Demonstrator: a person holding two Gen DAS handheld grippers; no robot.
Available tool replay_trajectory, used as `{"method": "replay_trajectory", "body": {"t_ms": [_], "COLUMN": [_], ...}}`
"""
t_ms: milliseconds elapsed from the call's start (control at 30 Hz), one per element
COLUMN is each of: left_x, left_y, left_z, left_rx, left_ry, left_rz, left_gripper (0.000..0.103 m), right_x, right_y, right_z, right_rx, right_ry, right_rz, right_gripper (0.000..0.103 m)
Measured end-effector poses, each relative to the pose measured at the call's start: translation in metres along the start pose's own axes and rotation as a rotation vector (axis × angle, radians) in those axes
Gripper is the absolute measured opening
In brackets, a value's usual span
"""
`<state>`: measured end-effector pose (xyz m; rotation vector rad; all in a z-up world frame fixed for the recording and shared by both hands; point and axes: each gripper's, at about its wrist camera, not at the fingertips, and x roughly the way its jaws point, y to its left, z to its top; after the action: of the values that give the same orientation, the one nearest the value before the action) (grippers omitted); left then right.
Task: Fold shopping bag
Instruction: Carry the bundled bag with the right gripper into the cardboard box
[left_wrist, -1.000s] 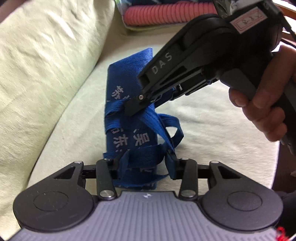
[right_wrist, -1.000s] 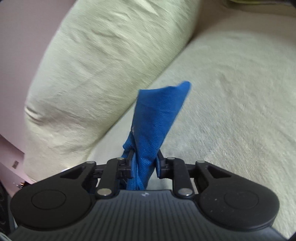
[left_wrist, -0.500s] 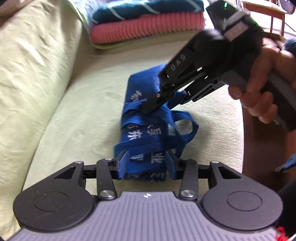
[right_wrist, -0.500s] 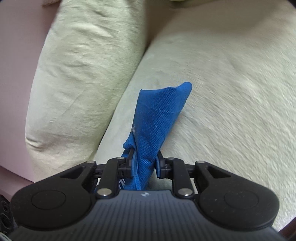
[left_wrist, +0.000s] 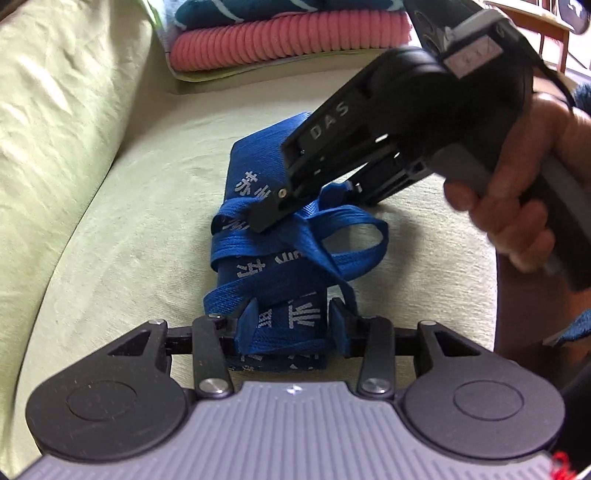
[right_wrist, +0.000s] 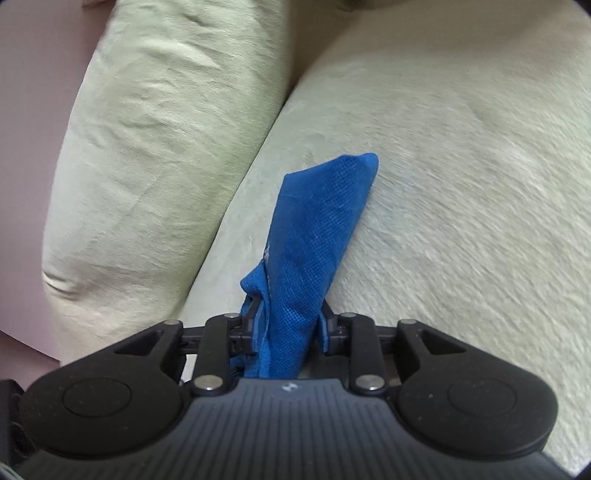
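The blue shopping bag (left_wrist: 280, 280) with white lettering is folded into a long narrow bundle that lies on the pale green sofa seat (left_wrist: 147, 221). Its handle straps (left_wrist: 354, 221) are looped around its middle. My left gripper (left_wrist: 291, 321) is shut on the near end of the bundle. My right gripper (left_wrist: 306, 206) reaches in from the right, held by a hand (left_wrist: 517, 184), and grips the bundle's middle among the straps. In the right wrist view its jaws are opening around the bag (right_wrist: 321, 214), and the fabric still fills the gap of the right gripper (right_wrist: 290, 326).
The sofa's back cushion (left_wrist: 55, 110) rises along the left. A stack of folded towels, pink (left_wrist: 288, 40) under dark teal, sits at the far end of the seat. Wooden furniture (left_wrist: 554, 37) stands beyond the sofa's right edge.
Both grippers have sunk and brought the bundle from tilted upright down flat onto the seat. The right gripper's jaws stand slightly wider than before.
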<state>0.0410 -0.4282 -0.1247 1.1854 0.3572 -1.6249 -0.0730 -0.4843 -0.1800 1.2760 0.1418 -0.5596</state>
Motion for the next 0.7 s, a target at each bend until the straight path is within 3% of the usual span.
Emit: {"method": "replay_trajectory", "body": {"t_ms": [200,267,400,500,700], "left_x": [-0.012,-0.028,-0.056,-0.074,-0.090], "left_y": [0.004,0.002,-0.030,-0.066,-0.185], "left_z": [0.008,0.014,0.045,0.075,0.146], "left_rx": [-0.040,-0.050,0.042,0.125,0.339], "left_ry": [-0.032,-0.063,-0.122,-0.180,-0.292], "left_rz": [0.000,-0.029,-0.041,-0.081,-0.210], "left_gripper": [0.046,0.045,0.045,0.045,0.045], "right_x": [-0.004,-0.025,-0.080,-0.162,-0.354], "right_y": [0.007,0.010,0.002,-0.023,-0.087], "right_z": [-0.001,0.001,0.012,0.023,0.017], "right_rx": [-0.039,-0.064,-0.083,-0.062,-0.026], "right_ry": [-0.046,-0.069,-0.126,-0.224,-0.477], "right_rz": [0.049,0.071,0.066,0.032,-0.119], "right_gripper": [0.018,0.017,0.017,0.017,0.017]}}
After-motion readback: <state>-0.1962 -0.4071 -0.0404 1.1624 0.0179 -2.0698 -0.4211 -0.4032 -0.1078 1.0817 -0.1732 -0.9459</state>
